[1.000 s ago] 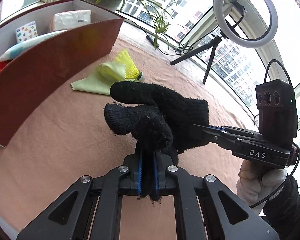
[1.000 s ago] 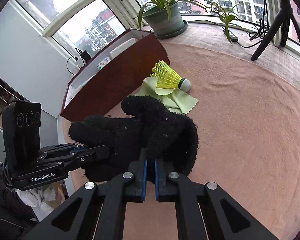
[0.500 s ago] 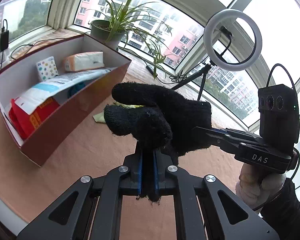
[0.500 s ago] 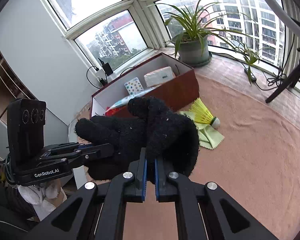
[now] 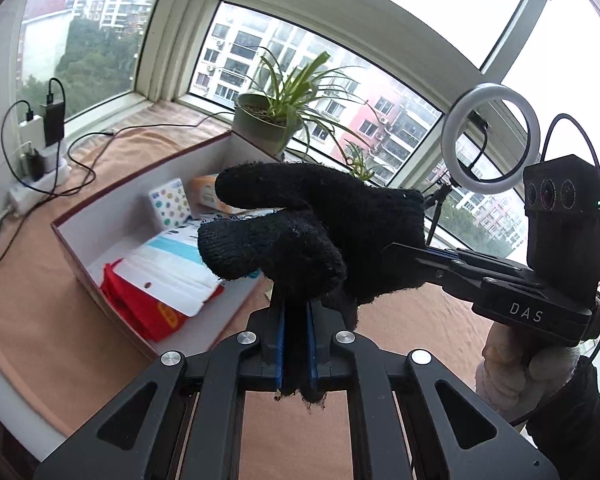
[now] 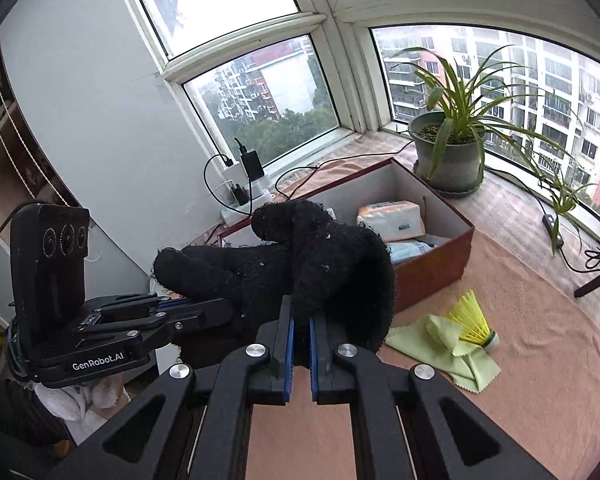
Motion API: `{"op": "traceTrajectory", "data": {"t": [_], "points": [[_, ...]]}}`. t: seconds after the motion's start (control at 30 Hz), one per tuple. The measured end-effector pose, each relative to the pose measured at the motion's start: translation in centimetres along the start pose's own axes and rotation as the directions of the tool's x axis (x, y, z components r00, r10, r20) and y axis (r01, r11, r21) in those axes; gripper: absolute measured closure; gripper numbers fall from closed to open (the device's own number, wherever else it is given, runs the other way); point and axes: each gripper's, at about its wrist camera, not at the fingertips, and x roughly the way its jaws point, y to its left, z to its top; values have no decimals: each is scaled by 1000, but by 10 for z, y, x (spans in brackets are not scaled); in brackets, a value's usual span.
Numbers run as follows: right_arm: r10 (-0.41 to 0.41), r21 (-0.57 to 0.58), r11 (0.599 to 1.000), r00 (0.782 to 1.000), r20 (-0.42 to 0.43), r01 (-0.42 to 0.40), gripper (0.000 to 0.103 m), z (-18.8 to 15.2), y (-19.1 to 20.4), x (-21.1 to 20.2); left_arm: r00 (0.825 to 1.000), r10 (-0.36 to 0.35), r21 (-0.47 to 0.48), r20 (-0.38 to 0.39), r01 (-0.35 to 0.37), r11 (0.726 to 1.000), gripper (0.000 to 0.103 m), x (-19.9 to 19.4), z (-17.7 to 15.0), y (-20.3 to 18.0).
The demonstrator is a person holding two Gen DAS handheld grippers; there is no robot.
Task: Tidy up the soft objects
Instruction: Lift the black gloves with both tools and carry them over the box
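Note:
A black knitted glove [image 5: 324, 232] hangs in the air, held from two sides. My left gripper [image 5: 294, 320] is shut on its finger end. My right gripper [image 6: 300, 328] is shut on its cuff side; the glove also shows in the right wrist view [image 6: 300, 264]. The glove is above the near wall of an open red-brown box [image 5: 112, 304], which also shows in the right wrist view [image 6: 432, 276]. A light green cloth [image 6: 448, 352] lies on the brown mat right of the box.
The box holds a red packet [image 5: 140, 308], a white-blue pouch [image 5: 172, 264], a dotted tissue pack [image 5: 170, 206] and an orange pack [image 6: 392, 220]. A yellow shuttlecock [image 6: 474, 320] rests on the cloth. A potted plant [image 6: 448, 156], a ring light [image 5: 490, 138] and chargers [image 5: 40, 148] stand behind.
Both grippers have risen with the glove between them and moved toward the box. The box interior now shows from above; the cloth and shuttlecock have dropped out of the left wrist view.

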Motion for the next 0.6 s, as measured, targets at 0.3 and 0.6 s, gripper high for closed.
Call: {"op": "traceTrajectory", "data": {"t": [0.3, 0.6], "points": [[-20, -48, 999, 1000, -22, 19, 97, 31, 25, 50, 998, 67, -14, 19, -67, 998, 96, -5, 21, 44], [-59, -59, 997, 996, -66, 55, 97, 49, 29, 91, 992, 125, -50, 4, -125, 991, 96, 6, 31, 80]]}}
